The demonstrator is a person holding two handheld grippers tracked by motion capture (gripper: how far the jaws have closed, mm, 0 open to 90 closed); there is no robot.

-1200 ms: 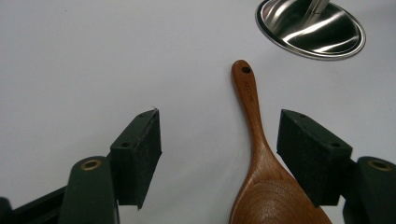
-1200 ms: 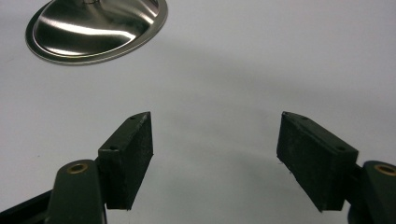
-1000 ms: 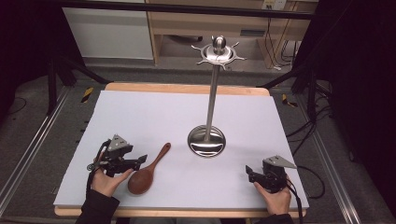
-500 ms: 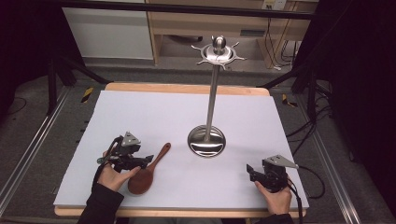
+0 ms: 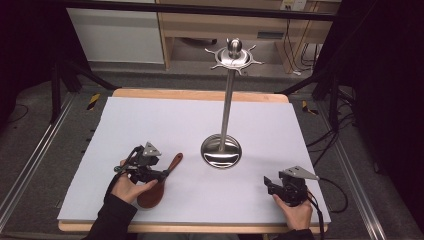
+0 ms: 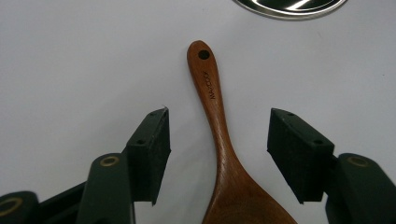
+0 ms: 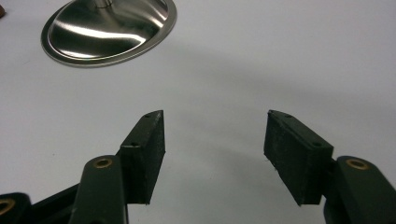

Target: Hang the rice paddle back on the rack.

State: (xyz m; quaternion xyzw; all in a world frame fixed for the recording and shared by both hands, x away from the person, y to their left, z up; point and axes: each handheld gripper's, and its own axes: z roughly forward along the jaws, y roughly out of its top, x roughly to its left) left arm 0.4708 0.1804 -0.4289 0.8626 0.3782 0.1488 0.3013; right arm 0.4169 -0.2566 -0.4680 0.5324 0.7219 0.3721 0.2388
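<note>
A brown wooden spoon (image 5: pixel 159 183) lies flat on the white table cover, bowl toward the person, handle pointing at the stand. My left gripper (image 5: pixel 161 174) is open over it, and in the left gripper view the spoon's neck (image 6: pixel 219 135) runs between the two jaws without touching either pad. The handle end has a small hole (image 6: pixel 203 54). A steel utensil stand (image 5: pixel 224 115) rises from a round base (image 5: pixel 221 151), with hooks around its top (image 5: pixel 234 56). My right gripper (image 5: pixel 269 185) rests open near the front right, with nothing between its jaws.
The stand's shiny base (image 7: pixel 108 29) lies ahead and left of the right gripper. The white cover (image 5: pixel 165 120) spreads over a wooden table with its edge (image 5: pixel 200 94) at the back. Shelving and cables stand beyond the table.
My left gripper has moved to the right and forward, from beside the spoon's bowl to straddling its neck. The right gripper has stayed put.
</note>
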